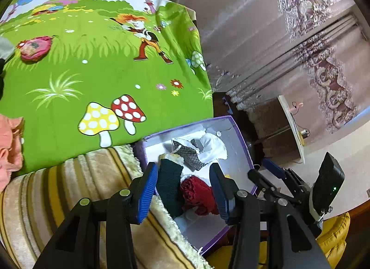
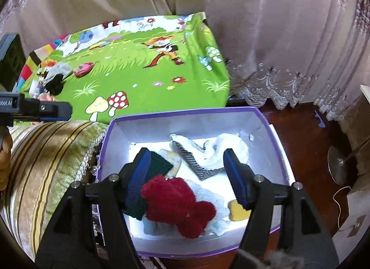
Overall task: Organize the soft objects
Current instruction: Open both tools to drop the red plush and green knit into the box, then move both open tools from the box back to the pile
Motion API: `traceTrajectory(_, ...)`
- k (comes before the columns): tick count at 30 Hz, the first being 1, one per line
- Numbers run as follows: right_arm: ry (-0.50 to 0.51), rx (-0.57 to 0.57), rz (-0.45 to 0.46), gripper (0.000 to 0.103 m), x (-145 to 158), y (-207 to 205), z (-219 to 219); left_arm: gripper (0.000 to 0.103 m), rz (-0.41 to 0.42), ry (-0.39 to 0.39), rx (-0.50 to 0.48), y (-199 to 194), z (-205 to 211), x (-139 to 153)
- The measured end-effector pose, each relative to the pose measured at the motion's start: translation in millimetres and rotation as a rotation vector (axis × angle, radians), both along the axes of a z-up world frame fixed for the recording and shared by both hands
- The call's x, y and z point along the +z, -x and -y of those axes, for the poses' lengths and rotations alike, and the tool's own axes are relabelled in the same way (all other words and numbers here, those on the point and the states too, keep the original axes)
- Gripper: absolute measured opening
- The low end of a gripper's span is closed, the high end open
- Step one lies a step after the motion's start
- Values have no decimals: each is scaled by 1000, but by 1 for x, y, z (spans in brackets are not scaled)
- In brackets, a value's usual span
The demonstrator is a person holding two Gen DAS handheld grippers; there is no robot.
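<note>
Soft items, a red knit, a dark green knit and a checked cloth, lie in a purple box beside the bed. Right gripper hangs spread wide above them, empty. Left gripper is likewise spread and empty.

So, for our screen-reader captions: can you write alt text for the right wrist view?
The open right tool hovers over a purple-rimmed box holding a fluffy red item, a dark green knit and a checked piece. Behind lies a green cartoon sheet.
</note>
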State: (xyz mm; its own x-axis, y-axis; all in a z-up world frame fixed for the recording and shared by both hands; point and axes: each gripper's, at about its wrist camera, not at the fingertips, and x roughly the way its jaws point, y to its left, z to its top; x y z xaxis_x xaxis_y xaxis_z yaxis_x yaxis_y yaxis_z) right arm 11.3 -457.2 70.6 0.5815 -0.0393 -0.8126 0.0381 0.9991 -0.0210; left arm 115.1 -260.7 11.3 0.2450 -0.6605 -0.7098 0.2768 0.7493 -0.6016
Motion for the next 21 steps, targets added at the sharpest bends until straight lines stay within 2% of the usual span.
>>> traceTrajectory(8,-44,4,13,75,11,-7,-6,48,6,27,71,0,-46,4)
traceTrajectory(21,-89,176,4,76,16,-48,-86,48,33,22,272,-1,-152,6)
